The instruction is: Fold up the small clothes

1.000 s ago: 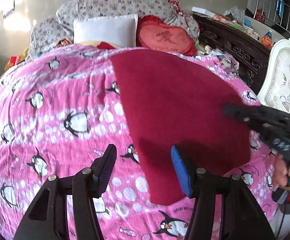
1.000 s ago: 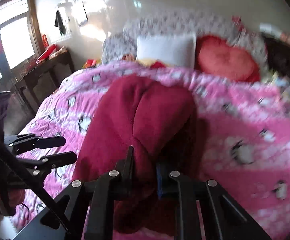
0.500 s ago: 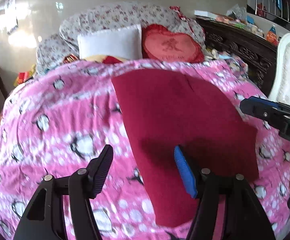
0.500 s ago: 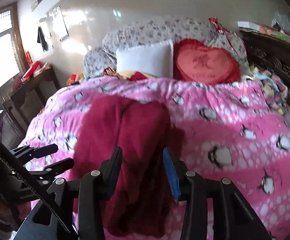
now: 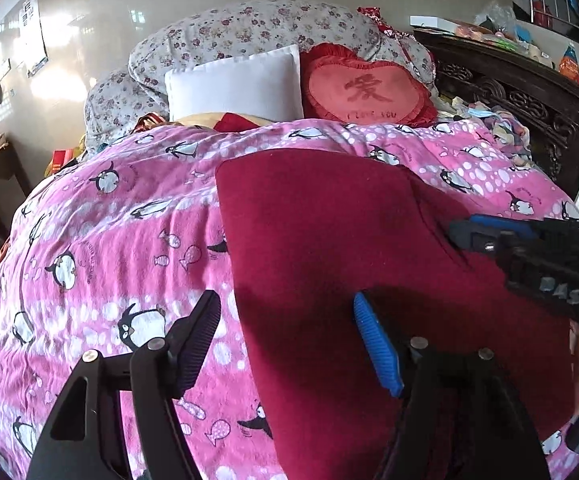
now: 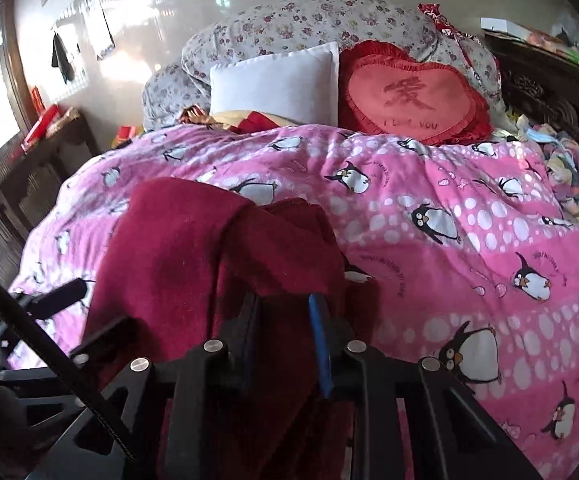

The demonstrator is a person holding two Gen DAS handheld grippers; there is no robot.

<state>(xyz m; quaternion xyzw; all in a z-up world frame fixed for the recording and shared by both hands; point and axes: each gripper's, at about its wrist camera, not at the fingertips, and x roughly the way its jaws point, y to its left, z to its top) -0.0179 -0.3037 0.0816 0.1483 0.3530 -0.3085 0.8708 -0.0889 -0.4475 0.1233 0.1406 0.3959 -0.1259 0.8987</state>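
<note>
A dark red garment (image 5: 329, 248) lies spread on the pink penguin blanket (image 5: 109, 240). My left gripper (image 5: 289, 336) is open above the garment's near left edge, holding nothing. My right gripper shows at the right of the left wrist view (image 5: 489, 232), over the garment's right edge. In the right wrist view the garment (image 6: 193, 264) is bunched and lifted towards the camera, and my right gripper (image 6: 285, 332) has its fingers narrowed around a fold of it. The left gripper shows at the left edge of that view (image 6: 57, 300).
A white pillow (image 5: 237, 84), a red heart cushion (image 5: 369, 88) and a floral bolster (image 5: 249, 32) lie at the bed's head. A dark carved headboard (image 5: 529, 92) with clutter runs along the right. A dark side table (image 6: 37, 148) stands left.
My right gripper opened half a second ago, then narrowed again on a fold of the red garment. My left gripper stayed open and moved closer over the garment's near edge.
</note>
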